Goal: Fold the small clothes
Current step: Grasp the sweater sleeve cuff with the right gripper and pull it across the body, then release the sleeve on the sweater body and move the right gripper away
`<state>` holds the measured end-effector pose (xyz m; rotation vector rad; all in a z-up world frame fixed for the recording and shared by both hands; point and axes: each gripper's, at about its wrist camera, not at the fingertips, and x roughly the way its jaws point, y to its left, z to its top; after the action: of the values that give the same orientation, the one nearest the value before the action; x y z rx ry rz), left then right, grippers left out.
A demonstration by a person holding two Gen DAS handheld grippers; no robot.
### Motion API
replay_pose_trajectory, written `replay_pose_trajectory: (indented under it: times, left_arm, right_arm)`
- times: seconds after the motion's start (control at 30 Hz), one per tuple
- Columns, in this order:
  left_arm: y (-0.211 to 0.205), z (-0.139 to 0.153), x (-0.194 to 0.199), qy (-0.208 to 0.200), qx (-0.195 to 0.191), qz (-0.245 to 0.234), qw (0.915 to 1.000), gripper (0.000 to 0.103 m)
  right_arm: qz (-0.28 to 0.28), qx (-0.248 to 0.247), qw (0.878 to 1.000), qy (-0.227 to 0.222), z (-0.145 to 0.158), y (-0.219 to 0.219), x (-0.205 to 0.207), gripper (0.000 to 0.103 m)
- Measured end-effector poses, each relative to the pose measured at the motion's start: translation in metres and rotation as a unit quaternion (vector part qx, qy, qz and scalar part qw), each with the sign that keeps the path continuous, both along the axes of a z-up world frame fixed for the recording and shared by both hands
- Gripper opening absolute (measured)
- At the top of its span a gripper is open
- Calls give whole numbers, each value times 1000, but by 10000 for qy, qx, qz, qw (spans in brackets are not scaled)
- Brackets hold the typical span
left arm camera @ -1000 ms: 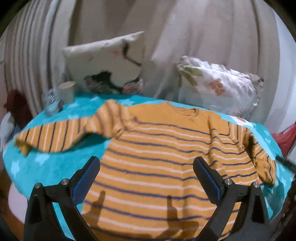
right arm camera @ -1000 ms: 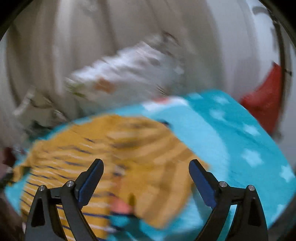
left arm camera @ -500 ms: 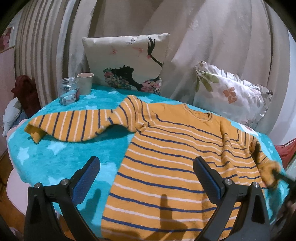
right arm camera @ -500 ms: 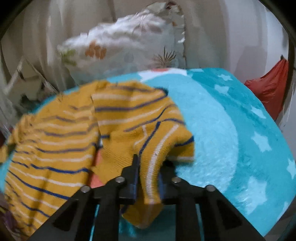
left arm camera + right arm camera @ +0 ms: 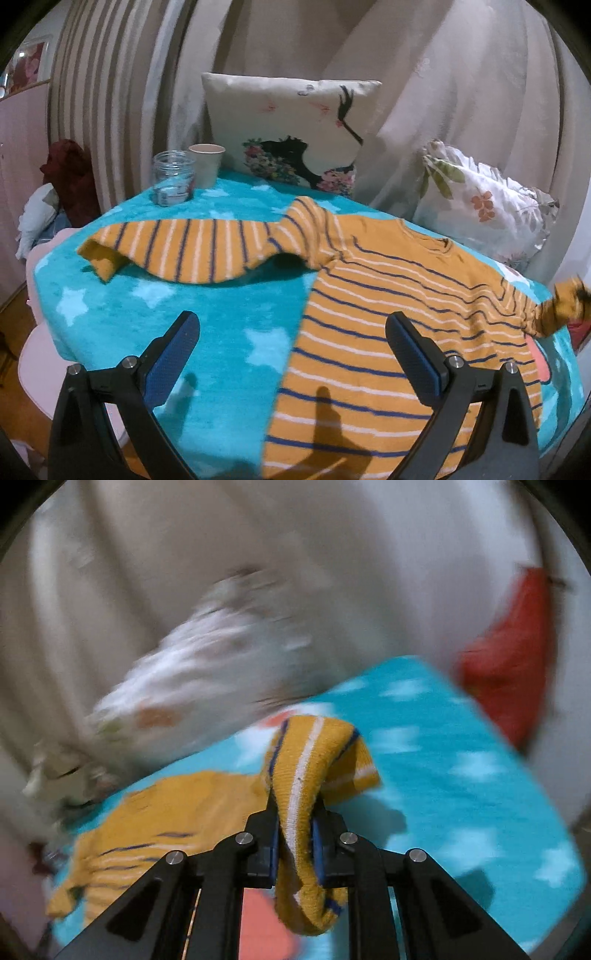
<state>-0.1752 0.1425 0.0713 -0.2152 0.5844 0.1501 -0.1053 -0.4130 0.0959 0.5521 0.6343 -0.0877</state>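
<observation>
An orange sweater (image 5: 373, 325) with blue and white stripes lies flat on a turquoise star blanket (image 5: 155, 306). Its left sleeve (image 5: 184, 251) stretches out to the left. My left gripper (image 5: 293, 354) is open and empty, above the sweater's lower left edge. My right gripper (image 5: 295, 834) is shut on the right sleeve's cuff (image 5: 314, 760) and holds it lifted above the blanket (image 5: 461, 775). In the left wrist view that lifted sleeve (image 5: 554, 310) shows at the far right. The sweater body (image 5: 166, 819) lies to the right gripper's left.
A glass jar (image 5: 173, 177) and a paper cup (image 5: 207, 164) stand at the blanket's back left. Two pillows (image 5: 291, 122) (image 5: 480, 199) lean against curtains behind. A red cloth (image 5: 513, 657) hangs at the right. The table edge drops off at the left.
My right gripper has closed on the right sleeve's cuff and lifted it outward to the right. My left gripper has shifted left and stays open.
</observation>
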Motion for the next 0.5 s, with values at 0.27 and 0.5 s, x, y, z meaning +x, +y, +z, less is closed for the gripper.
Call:
replay_pose_trajectory:
  times: [0.27,0.5]
  left_arm:
    - [45,-11,-17,-13,-244,283,9993,100]
    - [84,-20,-29,13,-383,630,9973,100]
  right_arm:
    - [2856,931,9533,-299,38,204,120,17]
    - [3416,382,9380,442,-5,326,190,76]
